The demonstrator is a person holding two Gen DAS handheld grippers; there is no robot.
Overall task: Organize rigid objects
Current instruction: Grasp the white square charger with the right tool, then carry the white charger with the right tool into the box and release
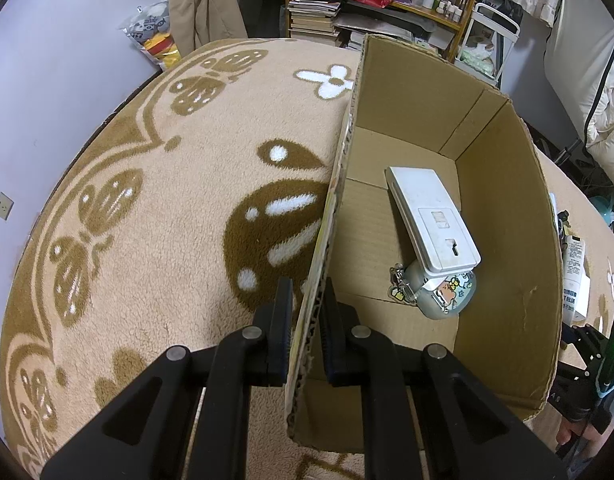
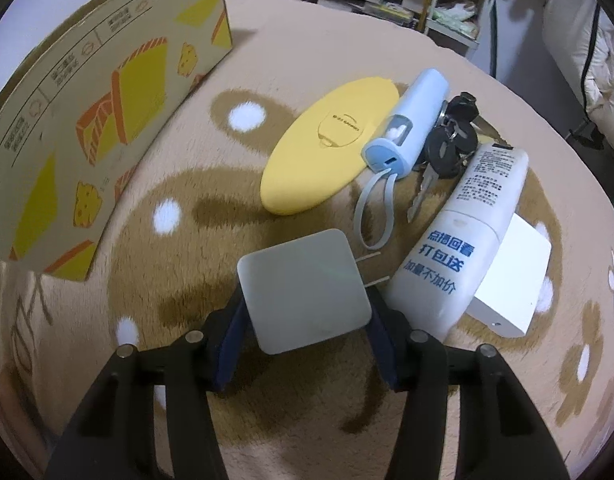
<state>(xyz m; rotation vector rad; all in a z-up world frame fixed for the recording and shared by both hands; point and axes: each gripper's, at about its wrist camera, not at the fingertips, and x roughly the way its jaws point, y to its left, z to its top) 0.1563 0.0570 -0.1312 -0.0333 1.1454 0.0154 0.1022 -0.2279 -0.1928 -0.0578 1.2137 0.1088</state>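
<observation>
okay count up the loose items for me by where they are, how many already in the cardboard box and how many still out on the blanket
In the cardboard box: 2 (white device, small decorated bottle)
On the blanket: 6 (grey charger, yellow oval case, blue tube, keys, white bottle, white block)
Total: 8

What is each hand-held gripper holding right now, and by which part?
Left hand-held gripper clamps the cardboard box by its side wall's top edge. Right hand-held gripper grips the white charger by its two opposite sides.
</observation>
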